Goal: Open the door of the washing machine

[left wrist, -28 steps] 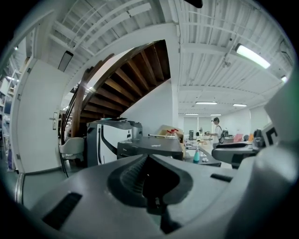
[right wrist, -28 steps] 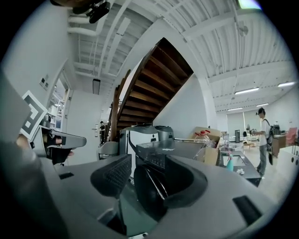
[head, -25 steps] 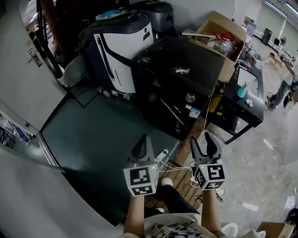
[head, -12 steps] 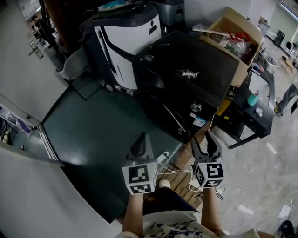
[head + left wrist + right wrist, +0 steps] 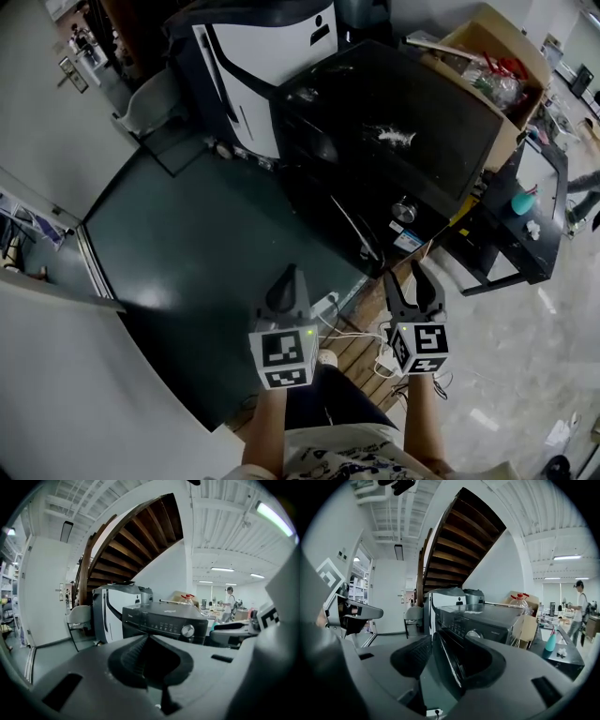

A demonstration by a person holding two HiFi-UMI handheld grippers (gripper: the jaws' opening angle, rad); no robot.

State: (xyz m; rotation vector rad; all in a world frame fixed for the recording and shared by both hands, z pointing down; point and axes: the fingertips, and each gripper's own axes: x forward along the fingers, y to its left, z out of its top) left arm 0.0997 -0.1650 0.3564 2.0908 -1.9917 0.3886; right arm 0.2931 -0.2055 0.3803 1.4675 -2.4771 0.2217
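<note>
While we stand before the washing machine (image 5: pixel 394 122), our left gripper (image 5: pixel 290 281) is pinched closed, our right gripper (image 5: pixel 412 286) gapes empty; the machine's front sticker (image 5: pixel 405 241) is illegible.

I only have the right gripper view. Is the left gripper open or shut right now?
Observer: Shut. The left gripper view shows the left gripper with its jaws together and nothing between them.
Operator: What's on the floor under me?
Observer: The head view shows white cables lying on wooden boards below the right gripper, near the front of the washer.
</note>
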